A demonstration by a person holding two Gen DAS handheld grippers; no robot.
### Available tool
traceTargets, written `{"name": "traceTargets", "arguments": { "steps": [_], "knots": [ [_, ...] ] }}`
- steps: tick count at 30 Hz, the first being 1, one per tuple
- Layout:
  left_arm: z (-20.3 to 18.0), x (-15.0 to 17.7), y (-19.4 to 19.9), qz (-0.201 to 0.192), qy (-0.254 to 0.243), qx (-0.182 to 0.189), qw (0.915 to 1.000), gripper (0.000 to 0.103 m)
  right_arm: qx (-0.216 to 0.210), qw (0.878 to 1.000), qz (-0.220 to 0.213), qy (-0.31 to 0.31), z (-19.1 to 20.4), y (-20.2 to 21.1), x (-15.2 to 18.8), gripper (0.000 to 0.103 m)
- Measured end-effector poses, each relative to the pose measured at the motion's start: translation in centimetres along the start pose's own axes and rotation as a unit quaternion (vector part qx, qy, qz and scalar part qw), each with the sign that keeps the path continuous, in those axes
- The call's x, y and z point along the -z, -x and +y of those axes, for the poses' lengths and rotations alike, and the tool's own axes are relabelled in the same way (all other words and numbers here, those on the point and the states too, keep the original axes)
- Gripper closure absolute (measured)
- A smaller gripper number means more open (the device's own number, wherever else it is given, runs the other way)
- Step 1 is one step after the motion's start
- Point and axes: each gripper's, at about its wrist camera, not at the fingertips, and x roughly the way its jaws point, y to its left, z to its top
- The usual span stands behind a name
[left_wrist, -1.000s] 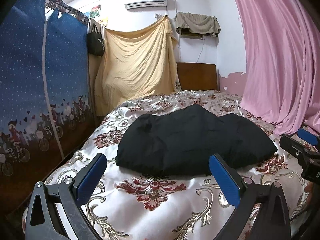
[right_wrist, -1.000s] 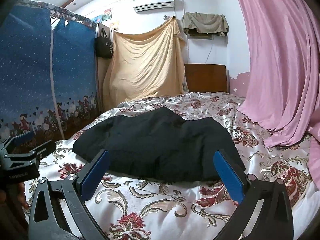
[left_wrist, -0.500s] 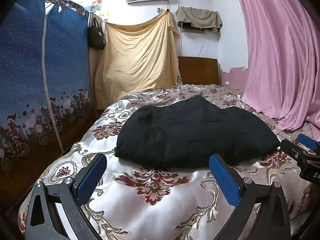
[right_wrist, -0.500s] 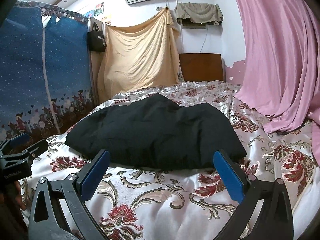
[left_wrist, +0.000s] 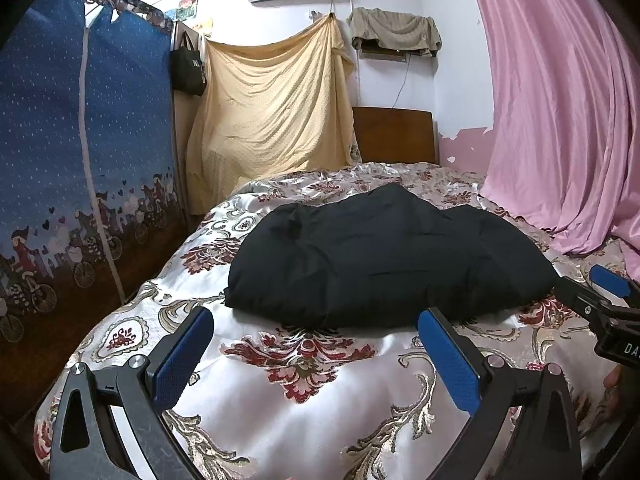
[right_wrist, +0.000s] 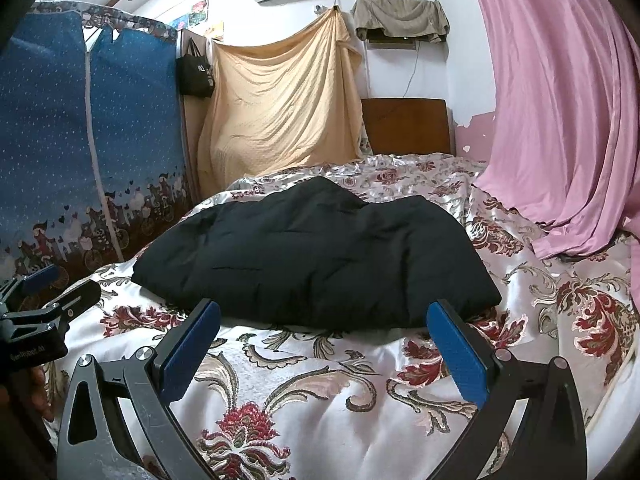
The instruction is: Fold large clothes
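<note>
Black padded garment (left_wrist: 384,264) lies folded into a thick, puffy bundle in the middle of the floral satin bedspread (left_wrist: 312,392), its surface quilted in faint stitched panels, its near edge rounded. Left gripper (left_wrist: 316,350) hovers over the bedspread just short of that edge, blue pads spread wide, grasping nothing. Right gripper (right_wrist: 324,340) sits likewise, spread and empty.
</note>
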Motion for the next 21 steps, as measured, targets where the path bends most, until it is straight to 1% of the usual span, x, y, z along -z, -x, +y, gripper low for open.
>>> {"name": "traceTargets", "arguments": {
  "steps": [21],
  "knots": [
    [0.33, -0.07, 0.09, -0.001, -0.001, -0.001, 1.0000, 0.000, 0.000, 1.000, -0.001, -0.001, 0.16, -0.03, 0.11, 0.002]
  ]
}}
